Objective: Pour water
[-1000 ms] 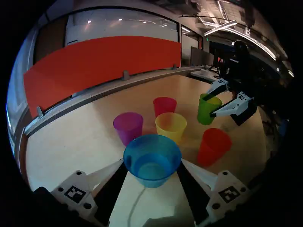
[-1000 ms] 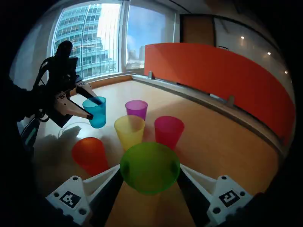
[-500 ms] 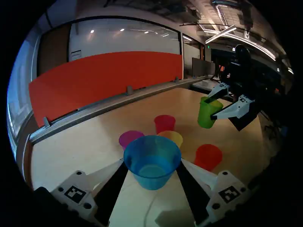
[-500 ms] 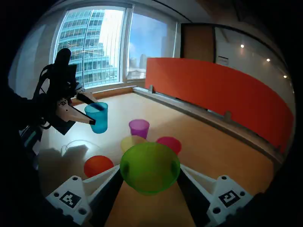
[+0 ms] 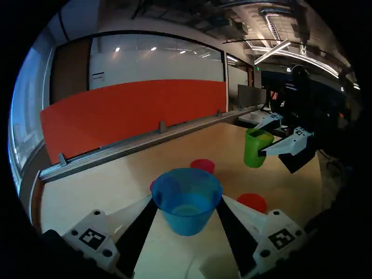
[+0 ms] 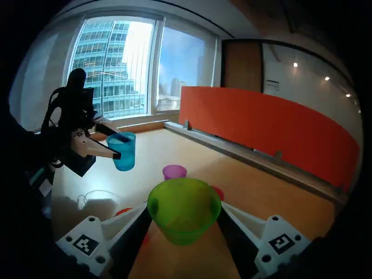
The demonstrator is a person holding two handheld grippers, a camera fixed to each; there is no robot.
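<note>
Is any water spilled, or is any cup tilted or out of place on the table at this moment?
Nothing is clearly wrong. The blue cup and the green cup are held upright above the table. One oddity: a thin pale loop lies on the table; I cannot tell whether it is water.

No text can be read.

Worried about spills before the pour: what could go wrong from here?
The blue cup holds water, pinched only by the left gripper: a slip or tilt could spill it. The green cup in the right gripper stands apart from it, so a pour begun now would likely miss and wet the table.
</note>
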